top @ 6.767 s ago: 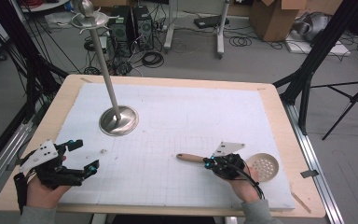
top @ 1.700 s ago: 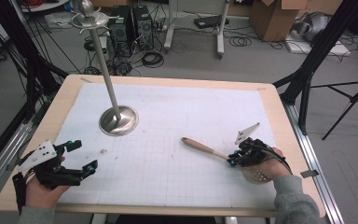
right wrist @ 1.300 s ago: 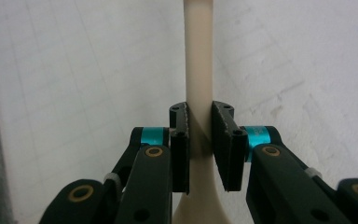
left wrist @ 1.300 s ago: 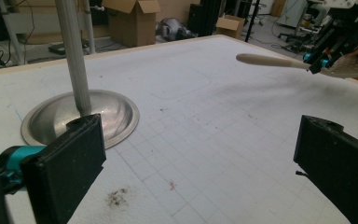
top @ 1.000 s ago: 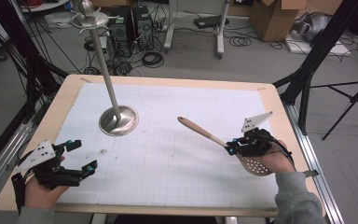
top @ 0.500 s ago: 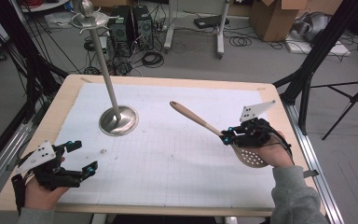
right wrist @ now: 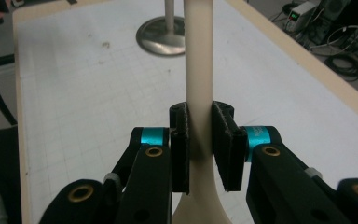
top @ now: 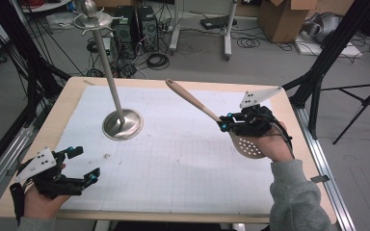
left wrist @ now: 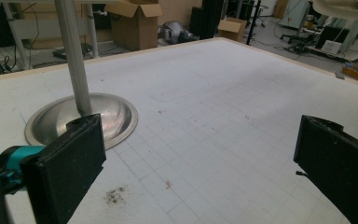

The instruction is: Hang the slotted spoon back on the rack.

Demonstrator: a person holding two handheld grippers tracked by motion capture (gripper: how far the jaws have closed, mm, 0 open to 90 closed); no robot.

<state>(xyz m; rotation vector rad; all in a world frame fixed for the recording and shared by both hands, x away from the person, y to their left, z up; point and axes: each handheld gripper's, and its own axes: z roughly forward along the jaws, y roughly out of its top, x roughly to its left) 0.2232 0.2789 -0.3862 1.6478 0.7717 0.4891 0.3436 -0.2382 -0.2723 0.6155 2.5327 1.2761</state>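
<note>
- High view: the right tongs (top: 225, 123) hold the slotted spoon (top: 243, 139) above the surface (top: 183, 159), handle slanting up toward the metal stand (top: 122, 123); the left tongs (top: 83, 163) rest at the near left corner.
- Left gripper view: jaws spread wide, nothing between them, stand base (left wrist: 81, 119) just ahead.
- Right gripper view: pads (right wrist: 179, 147) clamp the spoon's pale handle (right wrist: 199, 65) on both sides.

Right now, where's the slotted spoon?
In the high view the slotted spoon is on the right side, above the table, clamped at its handle by the right gripper; its handle tip points toward the metal stand.
</note>
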